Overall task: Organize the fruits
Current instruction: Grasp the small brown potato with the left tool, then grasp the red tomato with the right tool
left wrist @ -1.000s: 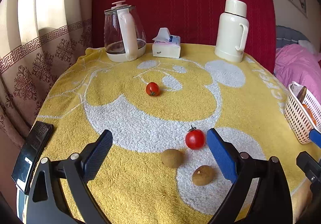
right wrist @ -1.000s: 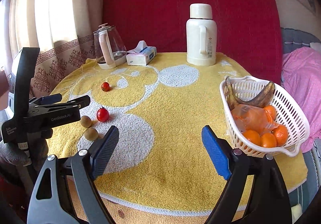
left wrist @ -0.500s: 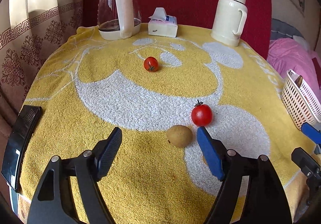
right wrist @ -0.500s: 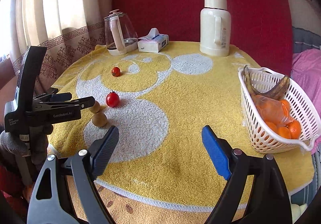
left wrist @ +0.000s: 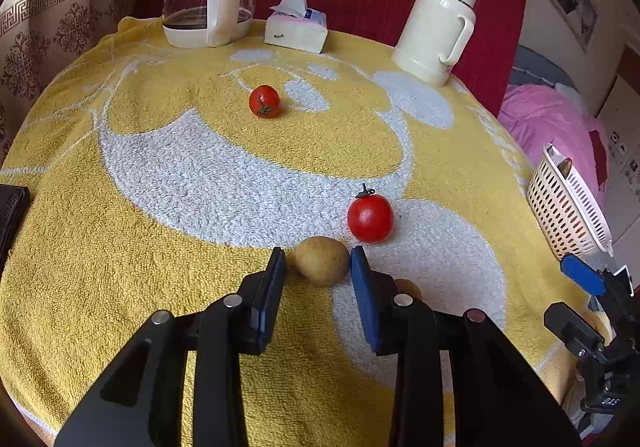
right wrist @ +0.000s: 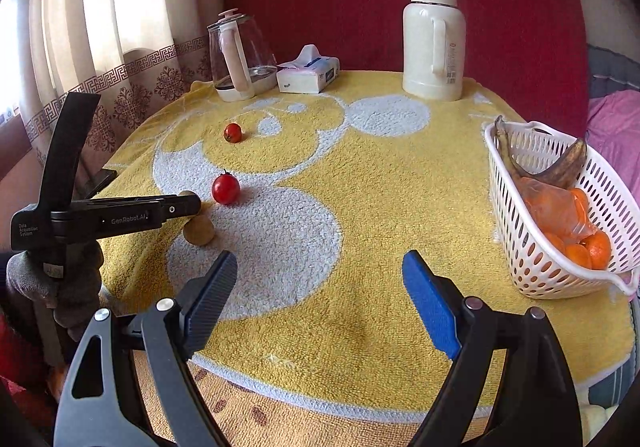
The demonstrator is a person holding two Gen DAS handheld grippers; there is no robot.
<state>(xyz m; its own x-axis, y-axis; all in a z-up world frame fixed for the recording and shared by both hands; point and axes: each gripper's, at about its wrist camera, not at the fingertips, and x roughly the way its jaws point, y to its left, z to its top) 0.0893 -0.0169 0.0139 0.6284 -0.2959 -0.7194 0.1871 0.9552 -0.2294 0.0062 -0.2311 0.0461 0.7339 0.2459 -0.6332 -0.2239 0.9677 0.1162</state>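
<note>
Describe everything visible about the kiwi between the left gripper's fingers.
The kiwi is a small brown-green oval with a dull, fuzzy-looking skin, whole and unpeeled. It lies on the yellow towel between the open fingers of the left gripper, neither visibly pressing it. A tomato sits just beyond, apart from it.

Yellow-and-white towel point(right wrist: 360, 207), red tomatoes point(left wrist: 370, 218)

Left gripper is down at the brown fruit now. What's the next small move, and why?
Probably close the left gripper a little further onto the kiwi. Its fingers already sit on either side of the fruit, with a narrow gap visible on the left side, so it doesn't look clamped yet. The large tomato sits close behind, so I'd avoid pushing forward. The right gripper hangs open and idle.
</note>
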